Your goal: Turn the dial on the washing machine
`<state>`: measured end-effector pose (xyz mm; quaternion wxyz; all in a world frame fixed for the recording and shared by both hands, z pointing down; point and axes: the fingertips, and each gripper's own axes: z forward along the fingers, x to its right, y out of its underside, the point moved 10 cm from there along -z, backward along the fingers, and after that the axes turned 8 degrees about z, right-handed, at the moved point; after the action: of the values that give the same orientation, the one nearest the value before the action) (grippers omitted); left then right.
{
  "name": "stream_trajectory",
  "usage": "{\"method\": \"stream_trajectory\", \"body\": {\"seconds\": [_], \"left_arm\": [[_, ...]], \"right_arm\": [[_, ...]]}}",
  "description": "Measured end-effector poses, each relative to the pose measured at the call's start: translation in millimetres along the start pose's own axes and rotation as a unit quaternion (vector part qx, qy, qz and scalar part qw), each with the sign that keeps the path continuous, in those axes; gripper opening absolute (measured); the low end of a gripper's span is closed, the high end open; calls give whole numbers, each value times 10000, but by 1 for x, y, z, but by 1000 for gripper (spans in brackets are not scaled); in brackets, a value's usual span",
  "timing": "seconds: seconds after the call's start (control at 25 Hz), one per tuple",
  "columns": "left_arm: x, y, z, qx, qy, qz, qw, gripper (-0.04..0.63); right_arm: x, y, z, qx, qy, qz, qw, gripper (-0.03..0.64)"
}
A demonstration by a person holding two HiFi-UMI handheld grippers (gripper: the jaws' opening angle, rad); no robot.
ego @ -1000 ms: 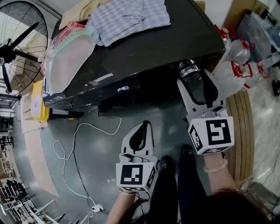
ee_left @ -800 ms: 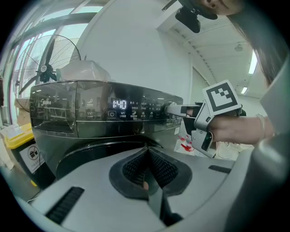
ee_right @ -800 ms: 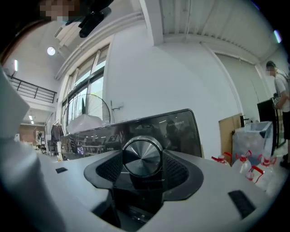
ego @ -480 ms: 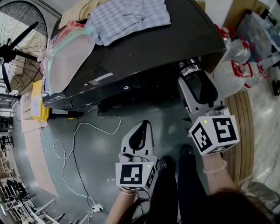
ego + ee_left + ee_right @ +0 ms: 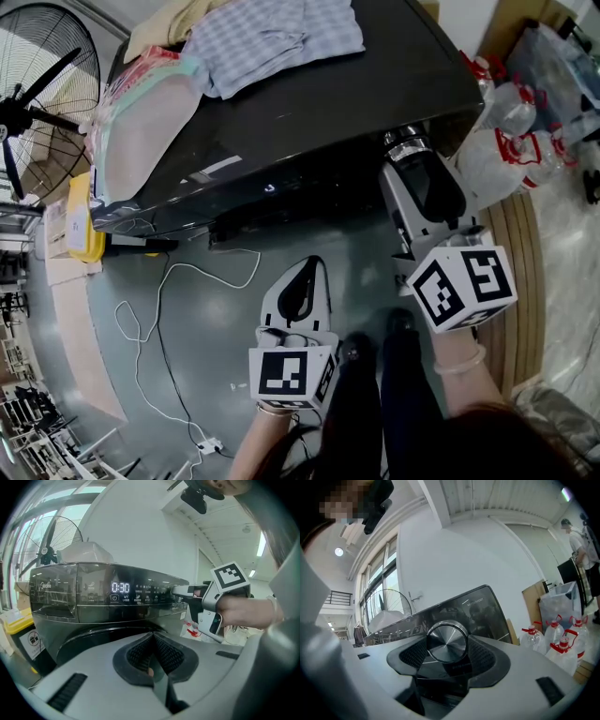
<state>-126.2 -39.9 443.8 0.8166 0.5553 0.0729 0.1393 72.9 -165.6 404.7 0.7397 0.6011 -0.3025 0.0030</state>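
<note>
Dial seated between right gripper pads — gripped both sides.

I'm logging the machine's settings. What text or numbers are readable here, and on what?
"0:30": lit display on the washing machine's front panel.
"Midea", seemingly: logo at the panel's left end.
Small labels beside the display: too blurred to read.
Print above the dial: too small to read.

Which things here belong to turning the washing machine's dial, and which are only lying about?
For the job: washing machine, dial, right gripper closed on the dial.
Lying about: folded clothes on the machine's top, fan, water bottles, white cable, left gripper, shut and empty.
</note>
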Motion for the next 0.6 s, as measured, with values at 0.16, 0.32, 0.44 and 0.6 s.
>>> {"method": "stream_trajectory", "body": {"seconds": [0.16,0.32,0.44,0.6], "left_arm": [[-2,0,0,9,-13,-1,10000,17],[-1,1,1,2,-29,8,10000,17],[-1,1,2,-2,6,3,10000,17],[-2,1,3,0,-8,4,10000,17]], "right_arm": [[1,0,0,14,-19,186,9998,293],[2,1,0,30,-35,425,9991,293],[2,1,1,33,-35,578,9983,293],[3,1,1,20,-28,823,9966,293]]}}
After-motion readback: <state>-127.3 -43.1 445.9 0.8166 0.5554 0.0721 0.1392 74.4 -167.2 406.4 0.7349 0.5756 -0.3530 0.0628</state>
